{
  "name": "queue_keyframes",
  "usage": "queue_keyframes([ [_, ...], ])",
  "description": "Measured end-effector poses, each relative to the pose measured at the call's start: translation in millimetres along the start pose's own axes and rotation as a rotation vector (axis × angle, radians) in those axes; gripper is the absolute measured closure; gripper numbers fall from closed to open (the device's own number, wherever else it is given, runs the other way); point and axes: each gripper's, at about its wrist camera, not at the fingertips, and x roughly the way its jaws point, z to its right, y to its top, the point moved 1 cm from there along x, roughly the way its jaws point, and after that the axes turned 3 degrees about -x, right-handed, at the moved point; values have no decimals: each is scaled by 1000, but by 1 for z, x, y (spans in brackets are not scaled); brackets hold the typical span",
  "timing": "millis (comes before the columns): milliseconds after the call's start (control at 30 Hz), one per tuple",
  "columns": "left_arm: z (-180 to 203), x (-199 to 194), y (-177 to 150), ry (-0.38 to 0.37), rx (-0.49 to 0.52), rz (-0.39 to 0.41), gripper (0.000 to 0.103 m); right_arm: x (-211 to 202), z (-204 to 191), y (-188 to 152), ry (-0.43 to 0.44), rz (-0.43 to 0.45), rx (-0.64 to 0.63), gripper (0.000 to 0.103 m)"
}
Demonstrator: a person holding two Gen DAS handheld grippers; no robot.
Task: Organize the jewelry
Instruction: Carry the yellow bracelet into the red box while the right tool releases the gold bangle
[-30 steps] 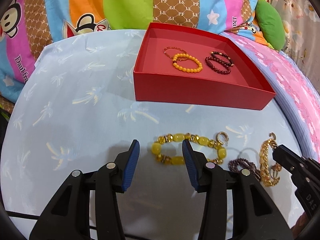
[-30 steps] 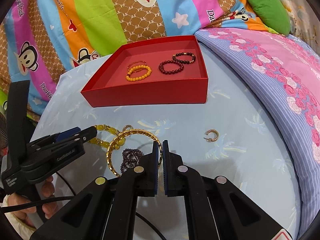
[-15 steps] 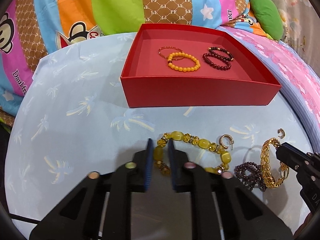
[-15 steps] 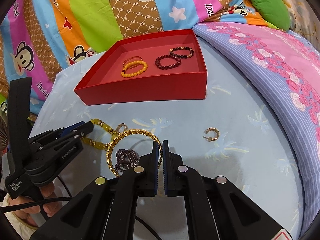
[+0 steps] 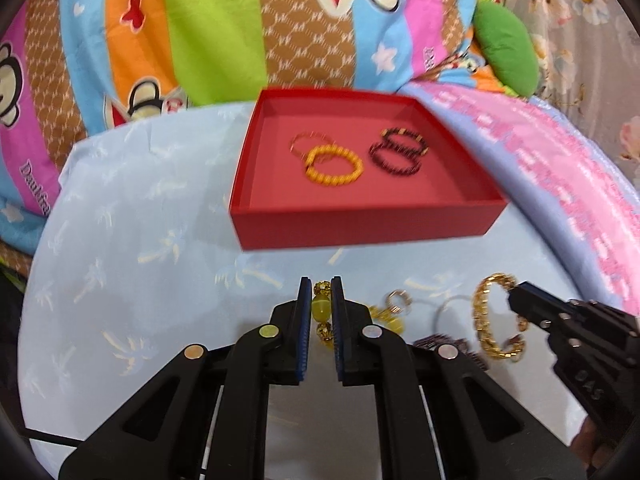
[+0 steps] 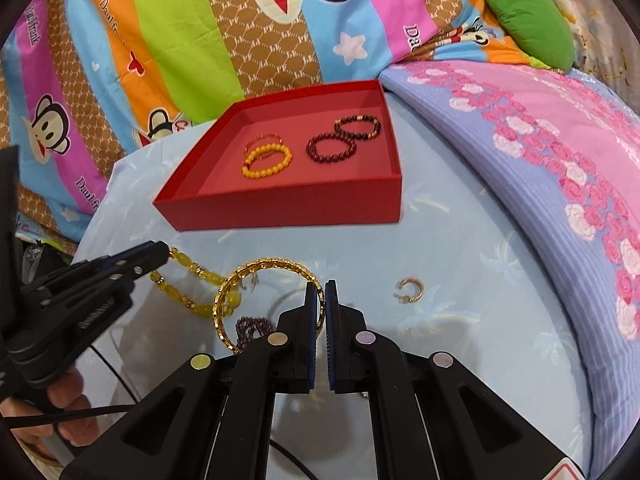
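Yellow glass-bead bracelet [image 5: 322, 312] pinched in left gripper [image 5: 318, 292], dangling above blue cloth [image 5: 132, 240]. Gold chain bangle [image 6: 256, 280] clamped in right gripper [image 6: 322, 292]. Beyond, open red cardboard box [image 5: 360, 232]. Risked snagging both bracelets together, dragging purple beads [image 6: 250, 326].

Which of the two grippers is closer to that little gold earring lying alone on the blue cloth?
Right. The right gripper, shut on the gold chain bracelet, is just left of the earring. The left gripper, holding the yellow bead bracelet, sits farther left.
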Motion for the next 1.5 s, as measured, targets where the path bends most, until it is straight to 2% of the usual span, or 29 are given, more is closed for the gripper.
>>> queue_keyframes([
  [267,22,-27,39,-44,49,76,94,-15,11,30,-7,61,15,99],
  [467,37,-38,81,-79,66,147,94,-14,19,68,-36,105,9,99],
  [600,41,-33,108,-113,47,172,94,-1,25,90,-26,104,36,99],
  [733,40,-11,124,-123,28,156,94,21,24,107,-42,91,37,99],
  [1133,25,58,115,-108,-7,39,94,82,17,112,-48,4,26,99],
  [1267,18,75,107,-78,-11,15,94,96,15,108,-57,-12,13,99],
  [1400,15,84,100,-43,-3,11,93,102,14,105,-60,-11,8,93],
  [1433,14,84,98,-33,-5,18,91,102,14,105,-61,-8,7,93],
  [1500,12,84,95,-4,-6,33,74,100,13,105,-64,-2,6,91],
])
